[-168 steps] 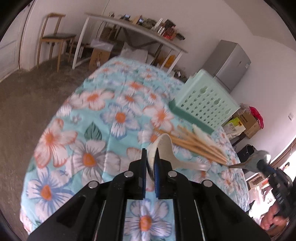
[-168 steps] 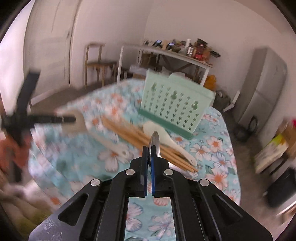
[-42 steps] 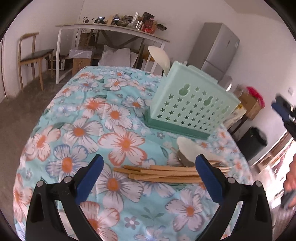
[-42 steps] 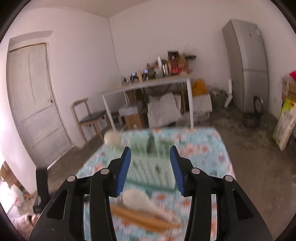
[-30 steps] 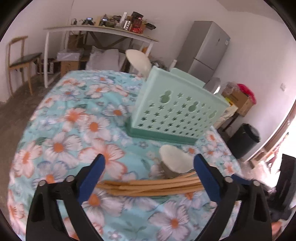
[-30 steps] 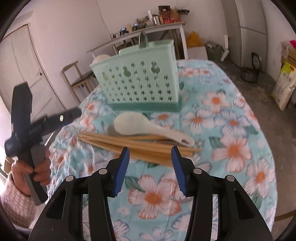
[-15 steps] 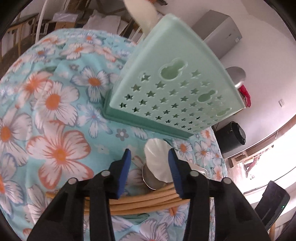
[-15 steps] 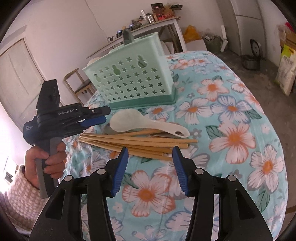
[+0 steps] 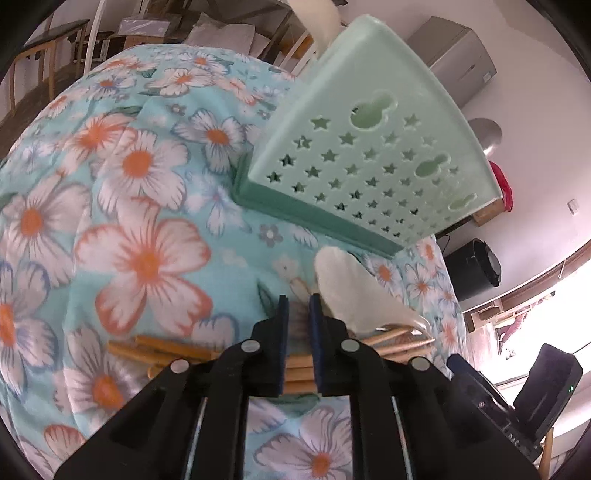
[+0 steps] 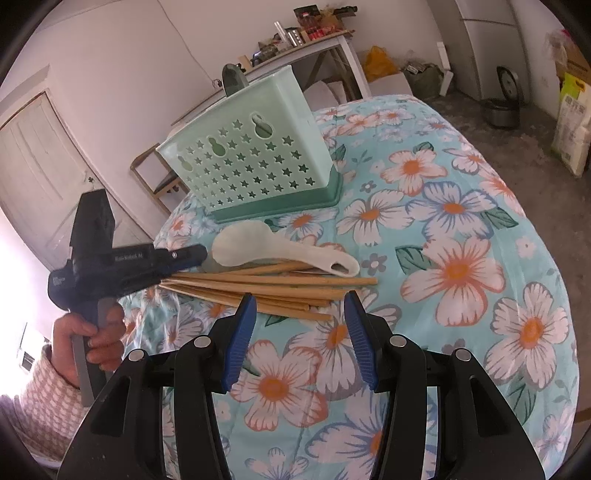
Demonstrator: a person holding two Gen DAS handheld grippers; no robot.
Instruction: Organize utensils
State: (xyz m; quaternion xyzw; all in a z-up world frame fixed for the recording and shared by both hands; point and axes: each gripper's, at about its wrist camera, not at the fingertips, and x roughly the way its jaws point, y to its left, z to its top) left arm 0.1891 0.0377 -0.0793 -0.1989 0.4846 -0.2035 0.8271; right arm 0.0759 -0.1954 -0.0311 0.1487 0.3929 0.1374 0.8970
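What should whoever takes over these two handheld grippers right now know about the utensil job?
Left gripper: jaws have just been closing and are nearly shut beside the head of the white plastic rice paddle lying on the floral tablecloth; whether they caught anything is unclear.
Right gripper: open, empty, over one end of the bundle of wooden chopsticks.
Done: a second white paddle and a metal spoon stand in the mint-green star-perforated plastic basket.
Left: the rice paddle and chopsticks on the cloth.
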